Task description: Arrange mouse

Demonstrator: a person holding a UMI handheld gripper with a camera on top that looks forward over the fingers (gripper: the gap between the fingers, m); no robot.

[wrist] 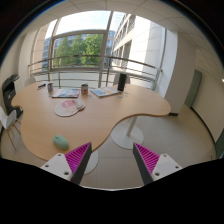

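My gripper (112, 148) is open and empty, held high above the floor beside a curved wooden table (100, 112). A small pink rounded object with a green edge, which looks like the mouse (60, 142), lies on the table's near part, just left of and ahead of my left finger (80, 160). A round light mouse mat (68, 107) lies further off on the table, beyond the mouse. Nothing stands between the fingers.
At the table's far side lie papers (66, 93), a book (103, 92), a cup (49, 87) and dark upright objects (122, 82). The table's white round foot (127, 135) stands on the grey floor ahead. Large windows and a railing lie beyond.
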